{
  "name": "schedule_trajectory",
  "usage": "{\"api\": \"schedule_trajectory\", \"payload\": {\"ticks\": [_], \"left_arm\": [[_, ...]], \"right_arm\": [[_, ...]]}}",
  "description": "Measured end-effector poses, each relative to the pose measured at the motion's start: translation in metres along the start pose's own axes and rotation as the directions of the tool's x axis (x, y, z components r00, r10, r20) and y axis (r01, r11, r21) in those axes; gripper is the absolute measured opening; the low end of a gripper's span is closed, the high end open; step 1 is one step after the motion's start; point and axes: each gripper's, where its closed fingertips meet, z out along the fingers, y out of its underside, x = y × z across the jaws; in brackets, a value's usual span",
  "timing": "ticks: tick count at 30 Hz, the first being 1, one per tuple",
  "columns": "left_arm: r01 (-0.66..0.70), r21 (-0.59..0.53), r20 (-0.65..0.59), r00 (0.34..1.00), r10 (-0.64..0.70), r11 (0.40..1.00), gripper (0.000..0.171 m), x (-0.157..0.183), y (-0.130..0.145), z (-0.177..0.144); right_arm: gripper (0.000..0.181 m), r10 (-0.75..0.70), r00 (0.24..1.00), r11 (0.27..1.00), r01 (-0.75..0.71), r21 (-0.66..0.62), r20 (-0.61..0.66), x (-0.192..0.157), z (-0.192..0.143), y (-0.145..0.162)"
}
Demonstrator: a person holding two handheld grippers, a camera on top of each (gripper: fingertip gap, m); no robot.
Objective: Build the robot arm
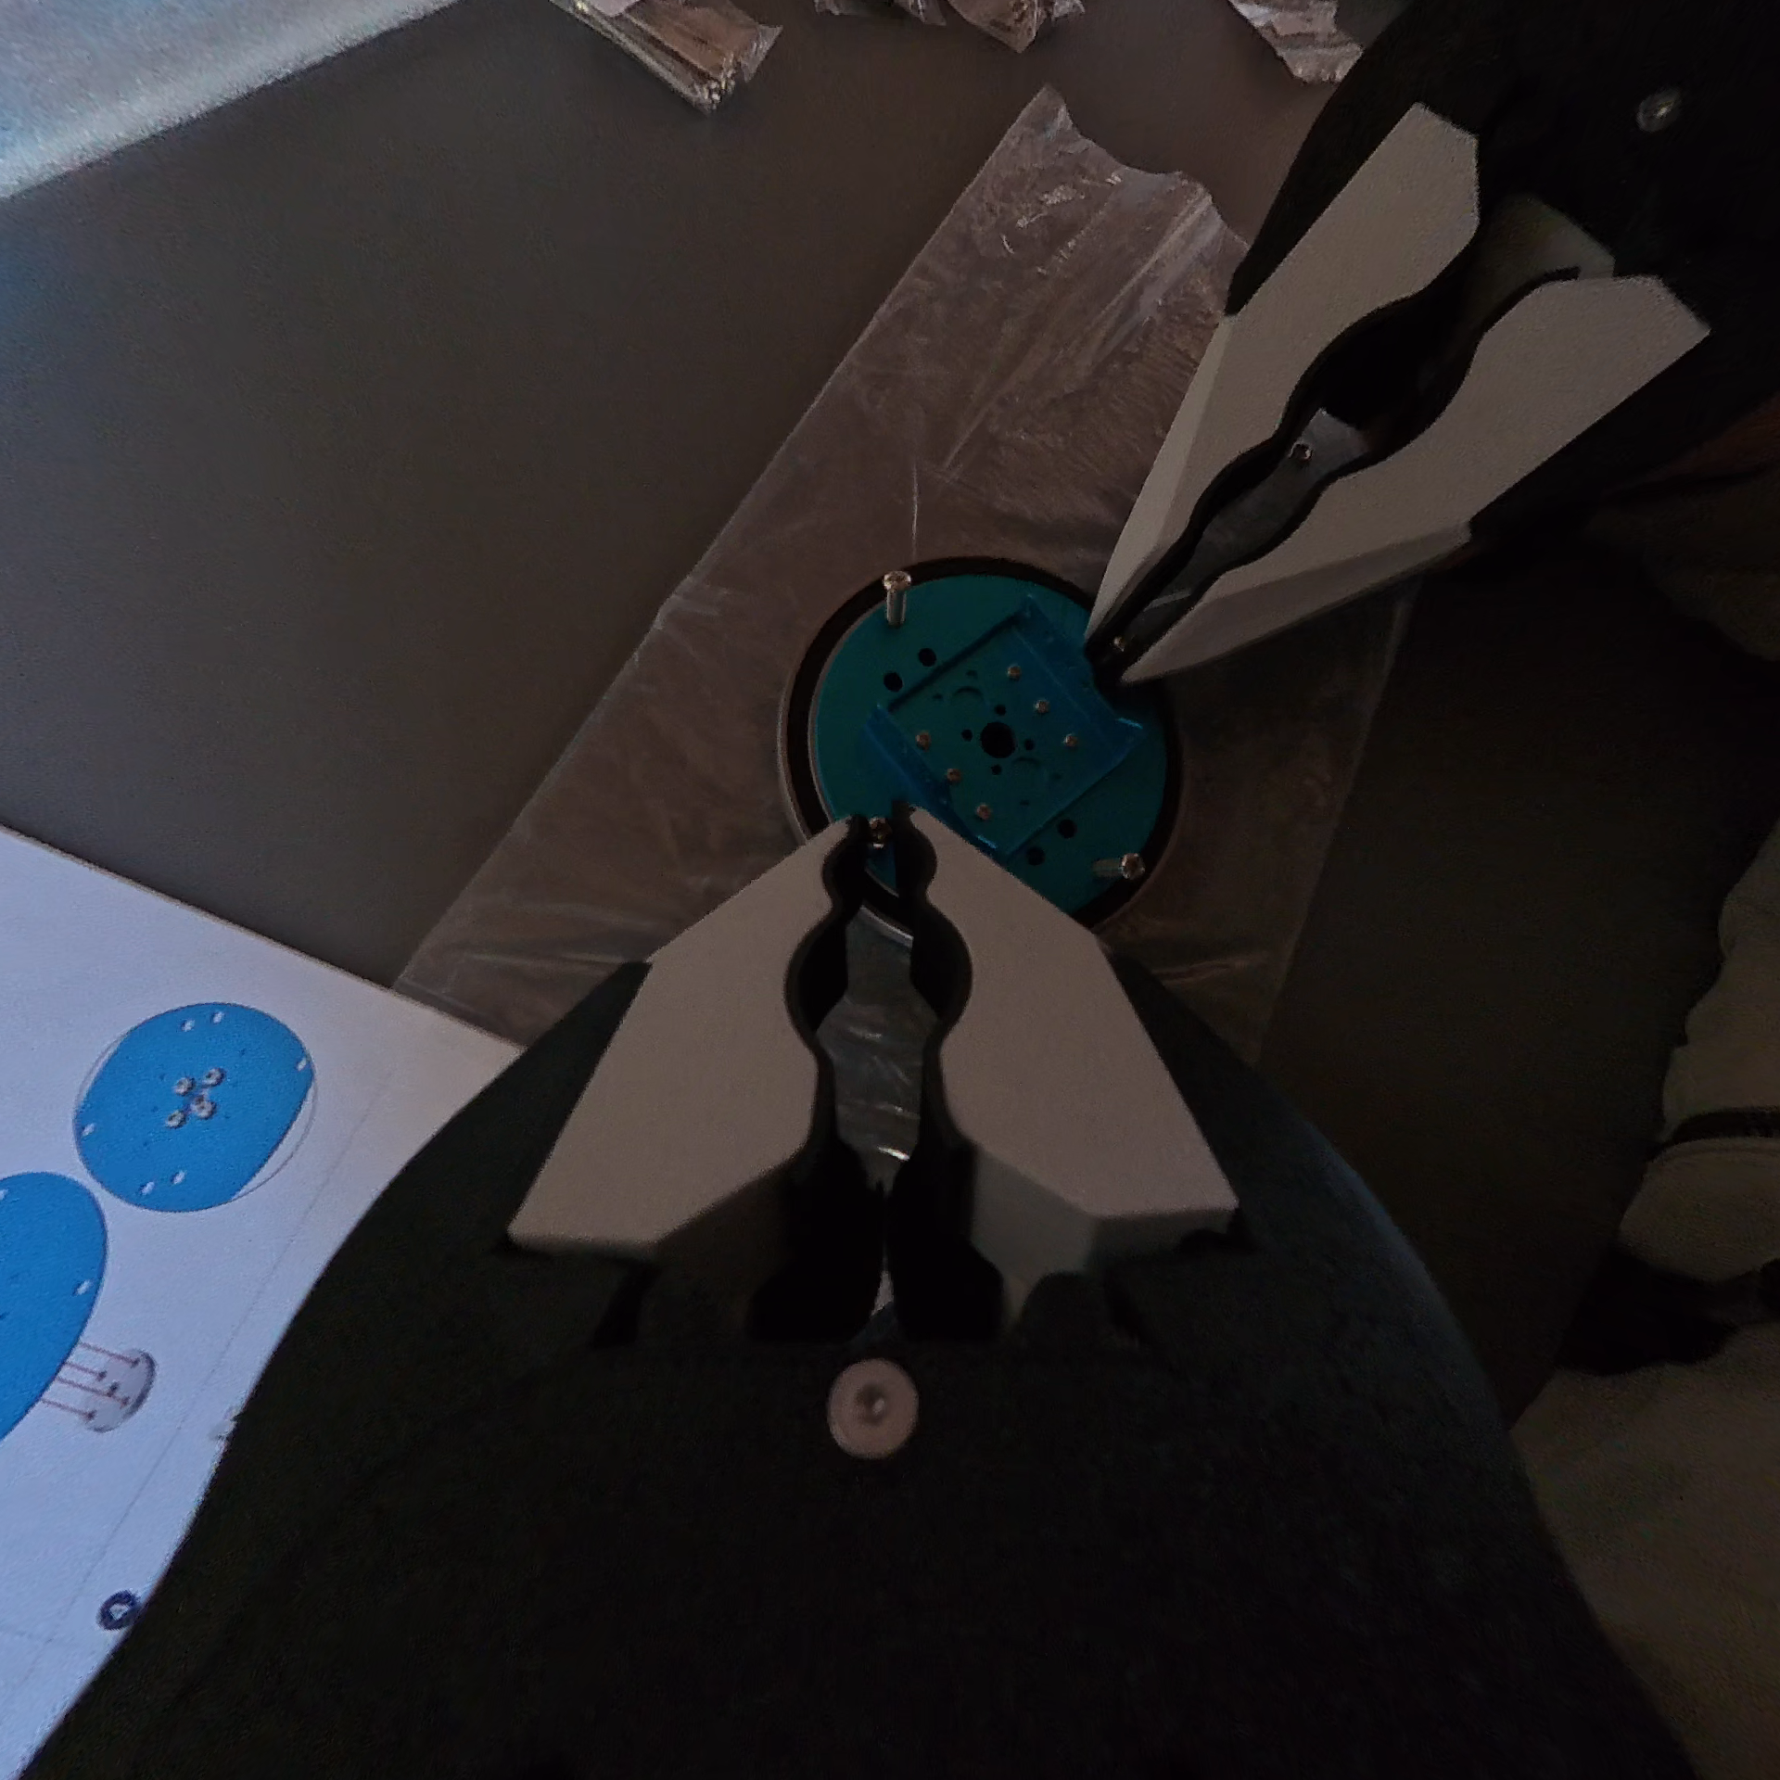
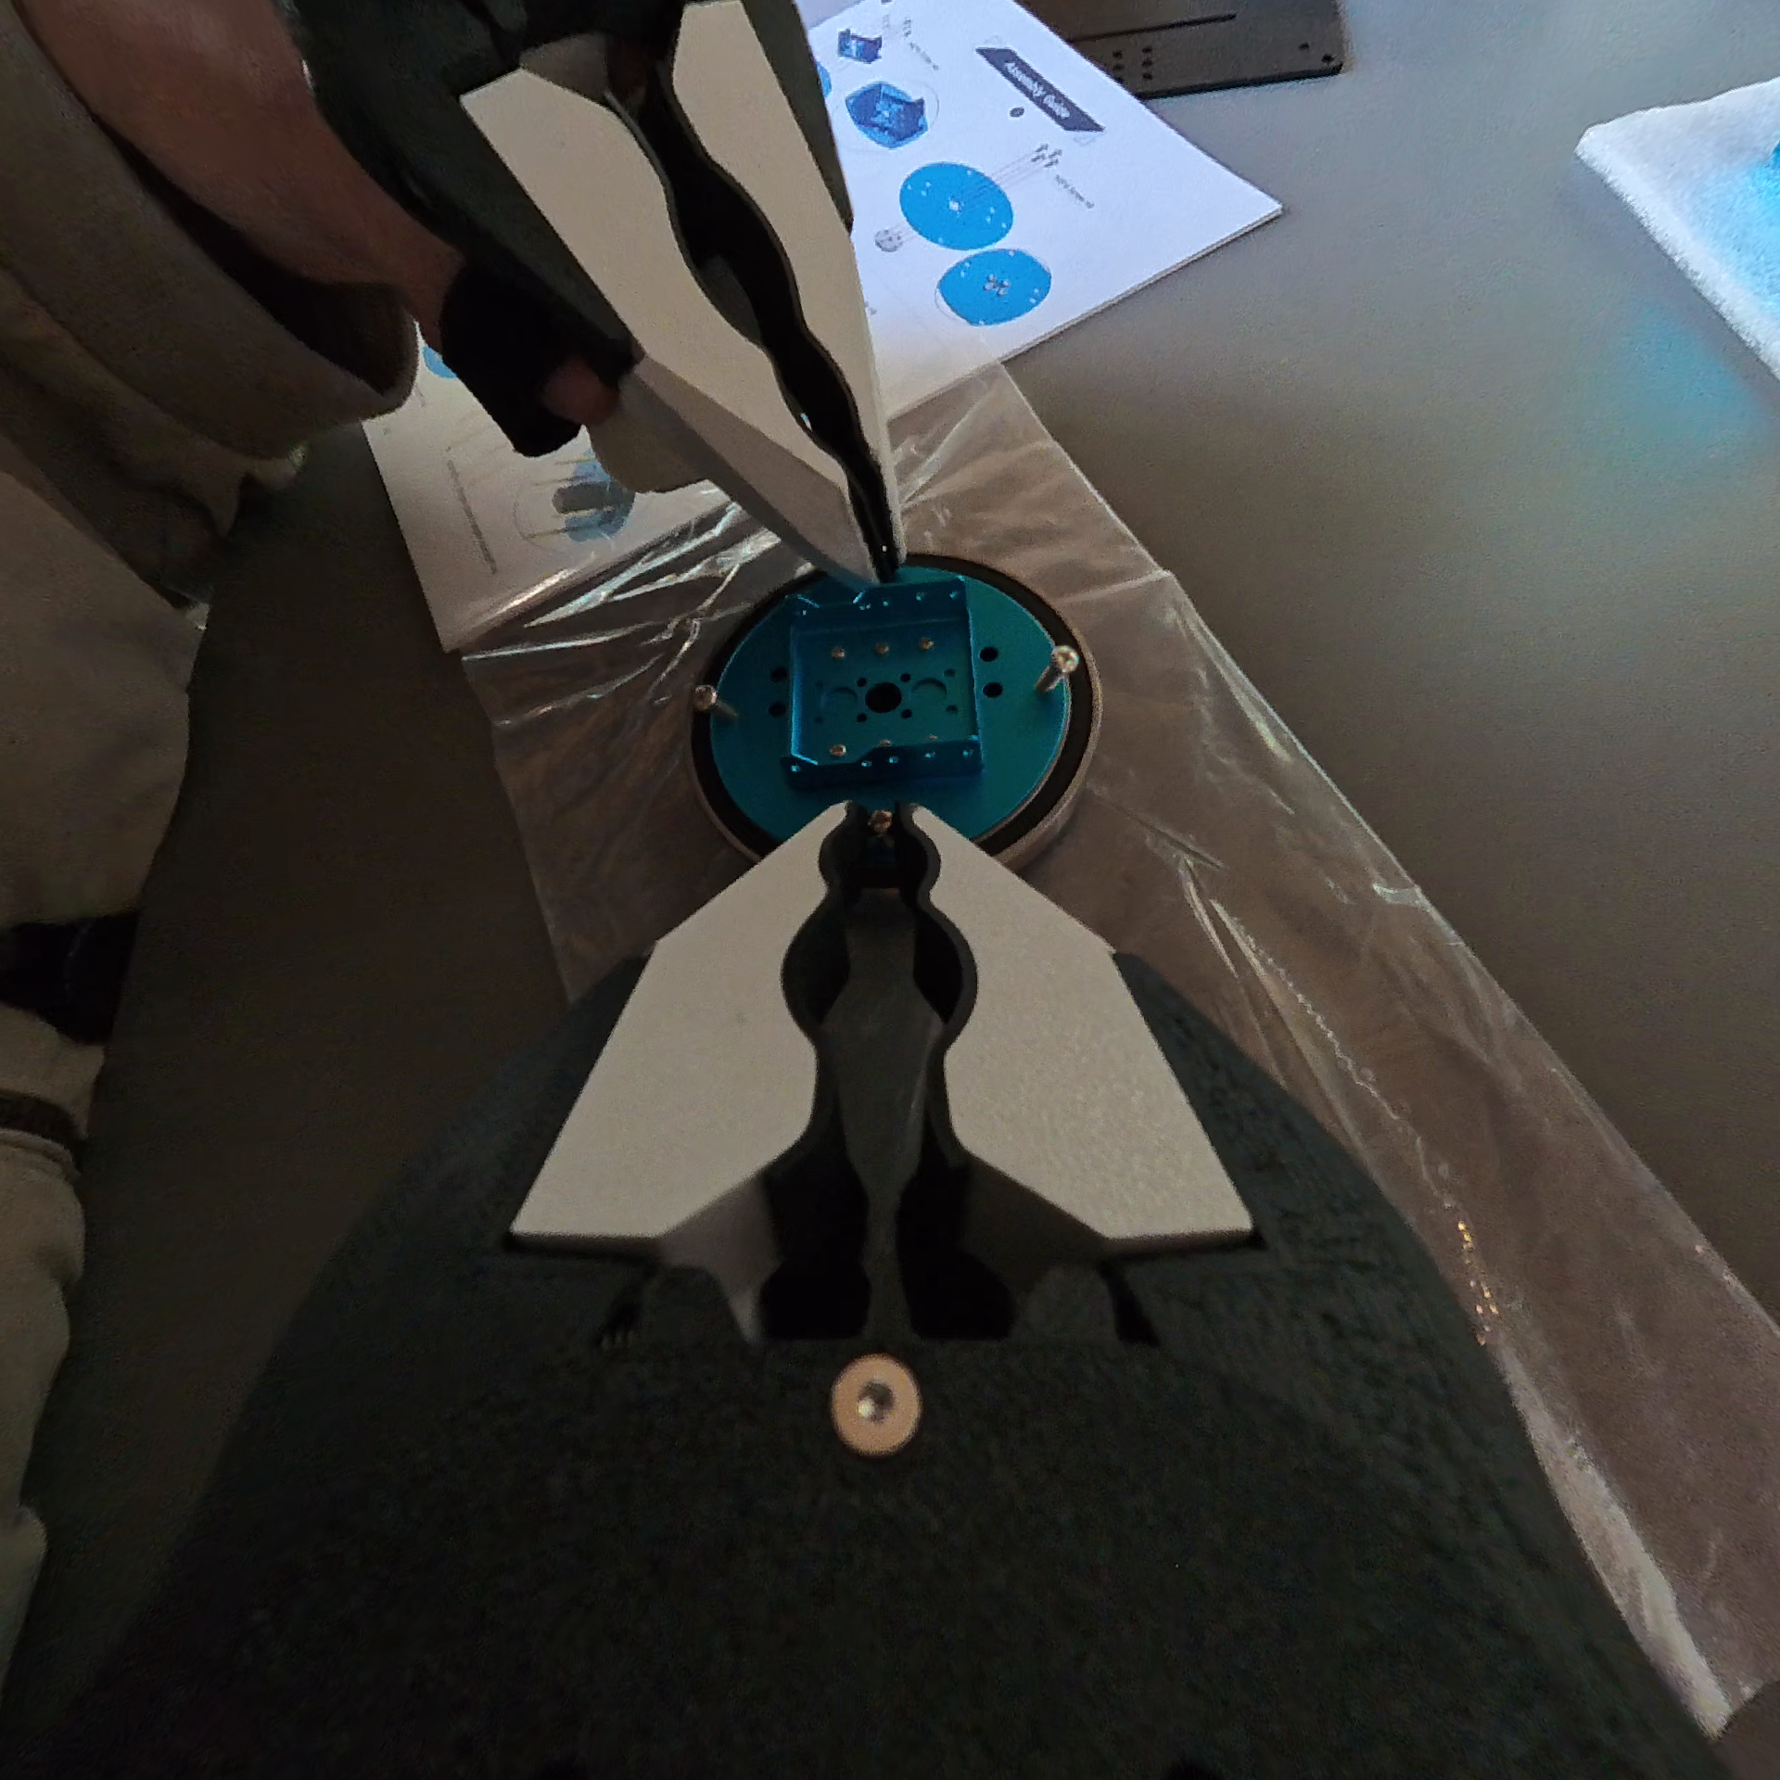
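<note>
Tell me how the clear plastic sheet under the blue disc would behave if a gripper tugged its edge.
The plastic sheet is creased and wrinkled, so it is probably thin and floppy and would bunch rather than slide flat. It looks glossy, so the jaws may slip on it. The blue disc with its upright screws sits on it, so a tug would likely drag or jolt them.

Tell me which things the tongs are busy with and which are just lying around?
In use: left tongs, nipping a screw; right tongs, nipping another screw; teal disc holding both; blue bracket on the disc.
Lying about: two free screws upright in the disc; plastic sheet under it; picture sheet; foil packets; white foam.
</note>
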Motion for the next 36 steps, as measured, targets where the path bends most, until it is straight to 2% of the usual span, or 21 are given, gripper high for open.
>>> {"api": "schedule_trajectory", "payload": {"ticks": [7,10,11,14,18,25,31,36], "left_arm": [[0.021,0.010,0.007,1.000,-0.021,1.000,0.006,-0.001,0.000,0.000],[0.029,0.016,0.005,1.000,-0.029,0.999,0.006,-0.001,-0.001,-0.001],[0.032,0.016,0.004,0.999,-0.032,0.999,0.006,-0.002,-0.001,-0.001],[0.042,0.020,-0.001,0.999,-0.042,0.999,0.006,-0.002,0.000,-0.001],[0.070,0.043,-0.020,0.997,-0.069,0.997,0.006,0.000,-0.001,-0.001],[0.131,0.078,-0.056,0.990,-0.127,0.988,0.021,0.001,-0.004,-0.005],[0.216,0.118,-0.067,0.976,-0.209,0.969,0.021,-0.009,-0.006,-0.010],[0.218,0.149,-0.077,0.975,-0.208,0.965,0.021,-0.010,-0.015,-0.011]], "right_arm": [[0.032,0.029,0.998,0.997,-0.033,0.066,0.055,0.000,-0.009,-0.007],[0.061,-0.010,1.000,0.994,0.007,0.112,0.021,0.004,-0.009,-0.013],[0.070,-0.027,1.000,0.995,0.027,0.101,0.002,0.006,-0.007,-0.012],[0.076,-0.065,0.997,0.997,0.067,0.048,-0.029,0.007,0.002,-0.006],[0.083,-0.100,0.994,0.995,0.101,0.000,-0.047,0.004,0.010,-0.002],[0.085,-0.098,0.994,0.995,0.097,-0.028,-0.041,0.002,0.014,0.001],[0.082,-0.085,0.996,0.996,0.085,-0.026,-0.033,0.002,0.013,0.001],[0.081,-0.091,0.995,0.996,0.090,-0.029,-0.038,0.003,0.013,0.001]]}}
